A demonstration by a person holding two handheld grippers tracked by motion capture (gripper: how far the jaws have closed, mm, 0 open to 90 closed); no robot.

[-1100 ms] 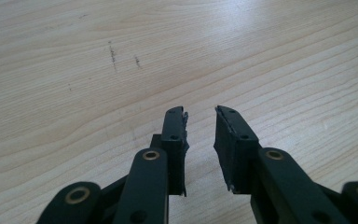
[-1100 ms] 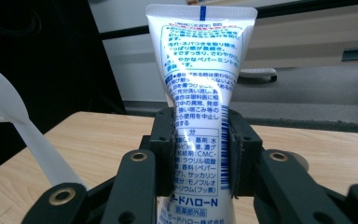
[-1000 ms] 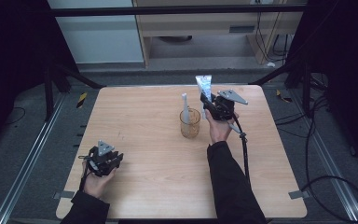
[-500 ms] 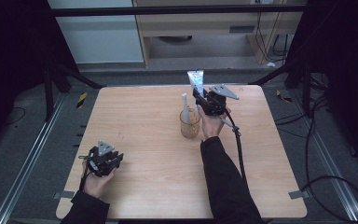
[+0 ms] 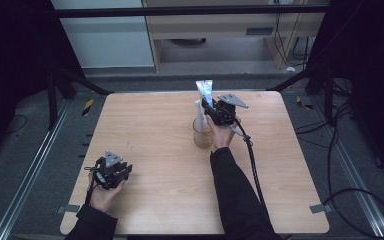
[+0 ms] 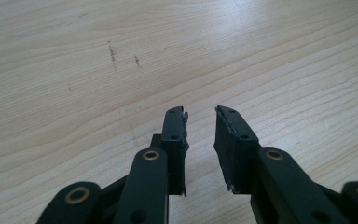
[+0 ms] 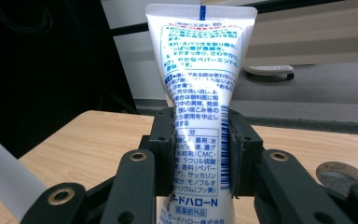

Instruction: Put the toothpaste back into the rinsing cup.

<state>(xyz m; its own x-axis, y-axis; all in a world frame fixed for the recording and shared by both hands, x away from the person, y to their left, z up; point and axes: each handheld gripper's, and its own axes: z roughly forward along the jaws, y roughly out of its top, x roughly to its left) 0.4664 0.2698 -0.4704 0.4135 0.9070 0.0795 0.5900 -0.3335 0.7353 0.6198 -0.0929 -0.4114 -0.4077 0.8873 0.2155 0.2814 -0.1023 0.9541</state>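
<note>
Right gripper (image 5: 207,107) clamps a white toothpaste tube (image 7: 199,93) upright between its 2 jaws, crimped end up, above the far centre of the wooden table (image 5: 150,135). Just below stands a clear cup (image 5: 203,136) holding what appears to be a second white tube (image 5: 199,116). Left gripper (image 6: 200,135), near left, rests with jaws narrowly parted and empty.

Glossy plastic tube (image 7: 200,116), matt wooden table (image 5: 150,130)
</note>
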